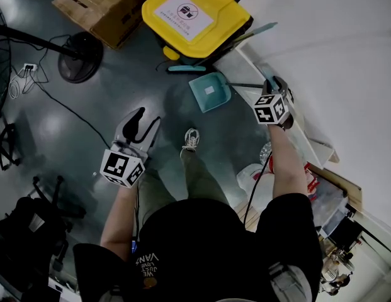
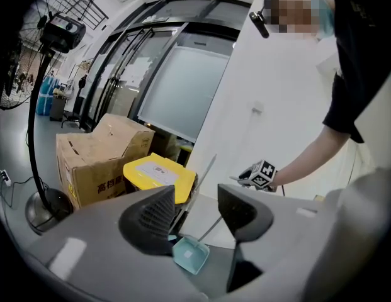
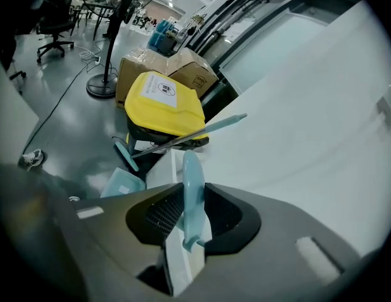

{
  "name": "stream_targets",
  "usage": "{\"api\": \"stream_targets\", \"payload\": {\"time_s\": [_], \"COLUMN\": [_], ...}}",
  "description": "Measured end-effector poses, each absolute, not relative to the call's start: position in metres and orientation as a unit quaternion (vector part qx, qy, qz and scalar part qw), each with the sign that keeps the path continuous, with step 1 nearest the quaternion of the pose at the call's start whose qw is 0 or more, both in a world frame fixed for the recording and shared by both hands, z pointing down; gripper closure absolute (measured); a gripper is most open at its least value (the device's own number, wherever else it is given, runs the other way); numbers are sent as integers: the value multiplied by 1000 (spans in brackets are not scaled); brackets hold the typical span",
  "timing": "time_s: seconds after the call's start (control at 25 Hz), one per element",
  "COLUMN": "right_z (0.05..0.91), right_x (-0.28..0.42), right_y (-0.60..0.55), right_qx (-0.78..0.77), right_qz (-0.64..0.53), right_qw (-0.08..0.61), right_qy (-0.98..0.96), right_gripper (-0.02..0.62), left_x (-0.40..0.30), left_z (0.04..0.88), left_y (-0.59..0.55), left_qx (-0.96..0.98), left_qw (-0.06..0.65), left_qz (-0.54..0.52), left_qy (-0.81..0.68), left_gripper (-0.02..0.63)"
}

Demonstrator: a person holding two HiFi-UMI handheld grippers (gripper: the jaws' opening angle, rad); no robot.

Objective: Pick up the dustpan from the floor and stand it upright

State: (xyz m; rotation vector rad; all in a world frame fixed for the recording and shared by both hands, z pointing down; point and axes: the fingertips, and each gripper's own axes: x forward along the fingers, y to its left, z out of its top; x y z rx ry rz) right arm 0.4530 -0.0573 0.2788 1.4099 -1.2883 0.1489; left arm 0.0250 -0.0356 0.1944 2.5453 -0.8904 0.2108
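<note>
Plainly, the teal dustpan (image 1: 209, 91) sits low over the grey floor (image 1: 119, 99), close to the floor's edge along the white wall. Its thin handle (image 1: 245, 85) slants up to the right gripper (image 1: 271, 85), whose jaws are clamped on the handle's end. Just behind the pan stands a yellow-lidded bin (image 1: 195, 14), with a cardboard box (image 1: 101, 5) beside it. The left gripper (image 1: 140, 123) hangs well apart, jaws spread and empty.

Glossy grey floor (image 1: 88, 137), reflective. White wall (image 1: 334, 43) on the right. Cardboard box (image 1: 101, 5) beside yellow-lidded bin (image 1: 195, 17). Fan stand base (image 1: 80, 56), black cable (image 1: 63, 106) (trailing over floor). Glass partition (image 2: 176, 87) behind; office chair (image 3: 56, 11) far back.
</note>
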Motion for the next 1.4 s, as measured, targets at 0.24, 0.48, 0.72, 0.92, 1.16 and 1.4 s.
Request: {"api": "stream_targets", "payload": {"time_s": [0.24, 0.48, 0.72, 0.92, 1.16, 1.4], "right_z": [277, 275, 287, 291, 294, 282], "right_x": [441, 432, 418, 406, 391, 377], "right_y": [-68, -68, -51, -43, -28, -15], "right_qx": [583, 587, 592, 597, 596, 619], "right_qz": [30, 14, 38, 68, 97, 109], "right_qw": [583, 572, 546, 523, 513, 486], "right_qy": [-565, -572, -592, -605, -611, -608], "right_gripper": [500, 500, 500, 489, 443, 394], "left_x": [25, 23, 26, 33, 36, 34], "left_z": [195, 196, 195, 190, 174, 157], "left_y": [-32, -28, -25, -23, -22, -17], "left_qx": [919, 919, 923, 929, 938, 951], "left_qw": [217, 219, 218, 215, 202, 179], "left_qz": [81, 84, 87, 87, 88, 97], "left_qy": [-319, -316, -303, -289, -267, -234], "left_gripper": [376, 376, 376, 376, 376, 376]}}
